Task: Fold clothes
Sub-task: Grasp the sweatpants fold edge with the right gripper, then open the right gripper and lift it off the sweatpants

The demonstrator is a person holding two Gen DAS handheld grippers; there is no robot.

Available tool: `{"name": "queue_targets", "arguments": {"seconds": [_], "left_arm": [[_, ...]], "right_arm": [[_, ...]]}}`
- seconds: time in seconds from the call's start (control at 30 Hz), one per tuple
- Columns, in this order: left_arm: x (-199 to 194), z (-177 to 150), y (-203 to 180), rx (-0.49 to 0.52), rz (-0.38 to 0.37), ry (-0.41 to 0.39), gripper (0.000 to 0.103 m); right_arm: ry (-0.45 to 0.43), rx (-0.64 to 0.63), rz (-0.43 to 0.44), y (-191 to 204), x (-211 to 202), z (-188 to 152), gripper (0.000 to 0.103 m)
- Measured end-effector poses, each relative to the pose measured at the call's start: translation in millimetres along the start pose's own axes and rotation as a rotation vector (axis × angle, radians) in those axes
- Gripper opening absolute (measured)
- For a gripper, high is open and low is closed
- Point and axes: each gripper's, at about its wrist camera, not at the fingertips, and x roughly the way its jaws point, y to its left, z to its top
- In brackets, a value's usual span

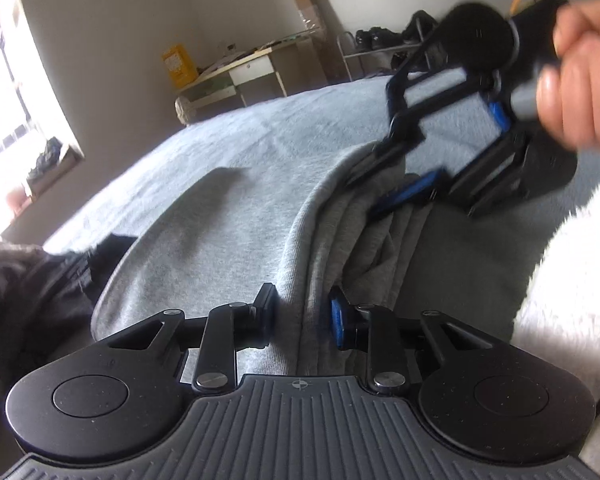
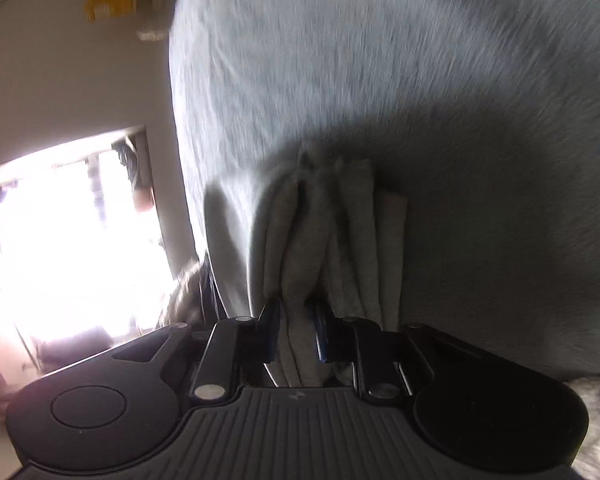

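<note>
Overhead — right hand-held gripper (image 1: pixel 396 188) — tilted, clamping grey garment (image 1: pixel 340 248).

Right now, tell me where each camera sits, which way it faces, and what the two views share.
Left wrist: on the left hand-held gripper, looking forward across the bed toward the desk; its fingers pinch the grey garment; the person's hand and right hand-held gripper show.
Right wrist: on the right hand-held gripper, facing down at the bed, clamped on garment folds.
Shared: the garment, the bed.
</note>
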Motion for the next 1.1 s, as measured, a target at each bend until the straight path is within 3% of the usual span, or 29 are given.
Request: {"name": "queue_targets", "arguments": {"seconds": [0.13,0.27,0.37,0.53,0.73,0.87,0.97,1.0,1.03,1.1], "left_arm": [[-2.9,-1.7,-7.1,0.063,0.024,-0.011,0.026],[-3.3,-2.6,-4.9,0.053,0.02,-0.012,0.026],[-3.3,-6.2,-5.3,0.072,0.015,-0.021,0.026],[-4.1,-13.5,-5.0,0.078,-0.008,-0.038,0.026],[-4.5,-15.5,-6.7,0.1,-0.006,-0.057,0.026],[-4.7,-15.2,-5.4,0.077,-0.011,-0.052,0.026],[-3.4,-15.2,-0.8,0.04,-0.027,-0.035,0.028],[-2.6,-15.4,1.3,0.025,-0.035,-0.027,0.029],[-3.6,-16.4,4.4,0.005,-0.046,-0.025,0.029],[-8.1,-18.8,12.8,-0.046,-0.079,-0.026,0.031]], "right_arm": [[-0.071,-0.077,0.042,23.5,-23.4,4.1,0.02],[0.102,-0.16,-0.011,47.0,4.4,-6.1,0.02],[0.141,-0.13,-0.075,37.0,25.2,-12.6,0.02],[0.12,0.001,-0.054,11.0,32.1,-6.9,0.02],[0.086,-0.185,0.016,59.4,13.7,-13.6,0.02],[0.155,-0.253,0.007,66.3,27.1,-17.4,0.02],[0.166,-0.176,-0.109,37.6,48.5,-11.7,0.018],[0.162,-0.13,-0.138,21.7,53.7,-8.5,0.007],[0.162,-0.048,-0.118,4.0,54.6,-5.3,0.0],[0.162,0.002,-0.088,-6.9,52.1,-6.0,0.0]]}}
